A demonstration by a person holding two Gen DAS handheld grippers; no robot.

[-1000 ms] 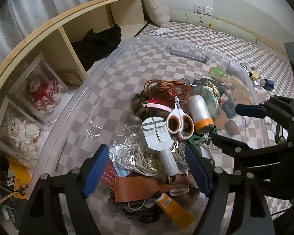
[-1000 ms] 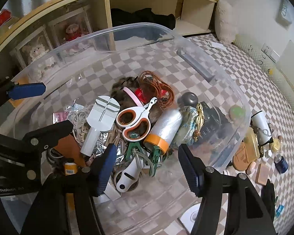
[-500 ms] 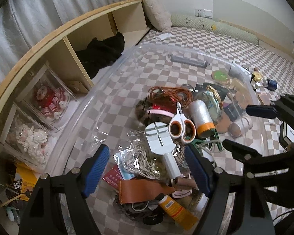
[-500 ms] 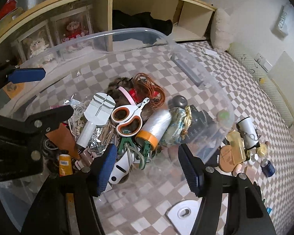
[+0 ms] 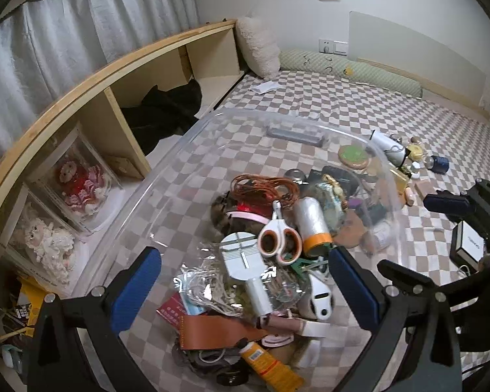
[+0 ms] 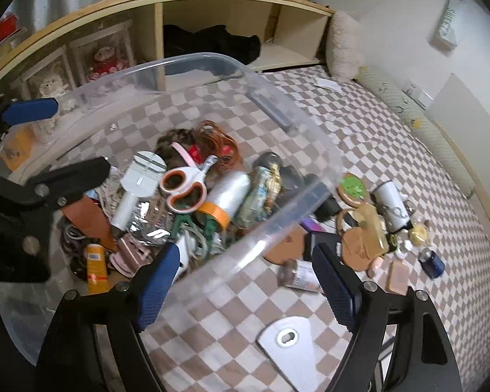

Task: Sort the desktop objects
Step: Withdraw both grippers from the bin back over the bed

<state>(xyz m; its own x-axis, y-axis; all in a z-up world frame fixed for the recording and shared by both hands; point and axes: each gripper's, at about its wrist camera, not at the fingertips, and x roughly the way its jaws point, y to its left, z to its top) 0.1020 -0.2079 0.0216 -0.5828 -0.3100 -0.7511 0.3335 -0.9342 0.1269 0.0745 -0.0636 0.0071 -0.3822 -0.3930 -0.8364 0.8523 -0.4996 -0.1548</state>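
Above the bin [image 5: 192, 130], both grippers are being drawn back and upward: the left gripper [image 5: 245, 290] and right gripper [image 6: 245, 287] have just been opening, and nothing is being held between either's jaws. Below, the scissors [image 5: 279, 240] are lying on the pile inside; beyond the rim, small items [image 6: 369, 228] are still waiting, so sorting is judged unfinished.

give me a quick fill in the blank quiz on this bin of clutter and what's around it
1. The scissors with orange-lined handles lie inside the clear plastic ____.
2. The round green-topped coaster lies ____ the clear plastic bin, on the checked cloth.
3. The silver roll beside the scissors has an ____ band at one end.
4. Nothing sits between the blue pads of the right tool; its jaws stand ____.

Missing words: bin; outside; orange; open
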